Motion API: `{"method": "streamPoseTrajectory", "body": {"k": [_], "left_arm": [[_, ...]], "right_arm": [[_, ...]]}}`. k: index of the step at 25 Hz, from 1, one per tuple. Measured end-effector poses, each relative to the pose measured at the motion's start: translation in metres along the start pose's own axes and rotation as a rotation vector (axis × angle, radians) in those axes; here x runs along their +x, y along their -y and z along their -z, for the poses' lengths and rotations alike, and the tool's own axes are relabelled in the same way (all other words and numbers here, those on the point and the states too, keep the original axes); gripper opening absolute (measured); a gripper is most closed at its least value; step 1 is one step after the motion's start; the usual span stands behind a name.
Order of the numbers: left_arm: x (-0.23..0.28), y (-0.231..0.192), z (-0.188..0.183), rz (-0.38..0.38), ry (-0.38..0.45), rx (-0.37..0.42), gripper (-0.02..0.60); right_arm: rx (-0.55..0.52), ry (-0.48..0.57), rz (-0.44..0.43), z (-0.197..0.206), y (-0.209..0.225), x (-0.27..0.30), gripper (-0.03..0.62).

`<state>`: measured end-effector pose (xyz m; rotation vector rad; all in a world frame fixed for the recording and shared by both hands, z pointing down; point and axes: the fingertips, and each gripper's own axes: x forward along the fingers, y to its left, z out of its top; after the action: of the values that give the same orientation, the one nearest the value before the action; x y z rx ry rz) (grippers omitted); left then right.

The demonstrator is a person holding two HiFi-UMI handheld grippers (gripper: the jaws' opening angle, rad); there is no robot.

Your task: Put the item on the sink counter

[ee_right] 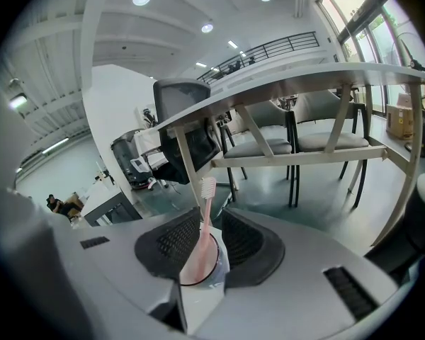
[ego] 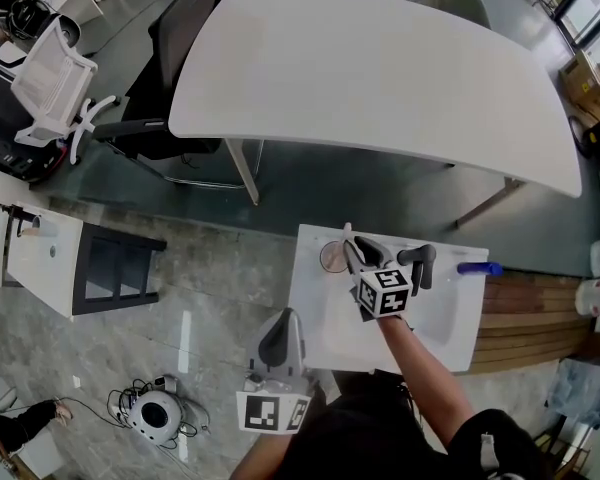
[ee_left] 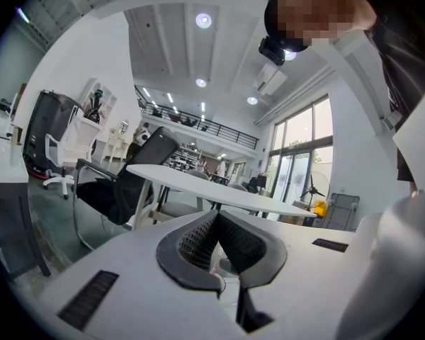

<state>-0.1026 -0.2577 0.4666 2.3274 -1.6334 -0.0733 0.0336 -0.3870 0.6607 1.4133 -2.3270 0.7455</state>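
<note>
A clear cup point(ego: 331, 257) with a pink toothbrush point(ego: 347, 236) standing in it is at the back left of the white sink counter point(ego: 315, 308). My right gripper point(ego: 352, 251) reaches over the basin and is shut on the cup. In the right gripper view the cup point(ee_right: 198, 266) sits between the two dark pads of the right gripper point(ee_right: 202, 245), and the toothbrush point(ee_right: 205, 207) rises above them, bristles up. My left gripper point(ego: 284, 320) hangs at the counter's front left corner, shut and empty; in its own view the left gripper point(ee_left: 216, 223) has its pads meeting.
A black faucet point(ego: 421, 264) stands behind the basin, with a blue item point(ego: 479, 267) at the counter's back right. A large white table point(ego: 380, 68) and a black chair point(ego: 180, 48) lie beyond. Wooden slats point(ego: 535, 313) adjoin the counter's right side.
</note>
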Motion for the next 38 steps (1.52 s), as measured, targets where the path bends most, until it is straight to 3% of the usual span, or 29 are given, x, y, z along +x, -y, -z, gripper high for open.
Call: {"method": "streamPoseTrajectory", "body": {"k": [14, 21, 38], "left_arm": [[-0.038, 0.012, -0.009, 0.052, 0.037, 0.008, 0.015], [-0.067, 0.023, -0.014, 0.095, 0.049, 0.020, 0.015], [-0.157, 0.064, -0.015, 0.217, 0.090, 0.033, 0.015]], "right_arm": [[0.006, 0.041, 0.060, 0.008, -0.011, -0.050, 0.080], [0.001, 0.070, 0.087, 0.016, -0.027, -0.087, 0.045], [0.011, 0.188, 0.165, 0.049, -0.076, -0.222, 0.015]]}}
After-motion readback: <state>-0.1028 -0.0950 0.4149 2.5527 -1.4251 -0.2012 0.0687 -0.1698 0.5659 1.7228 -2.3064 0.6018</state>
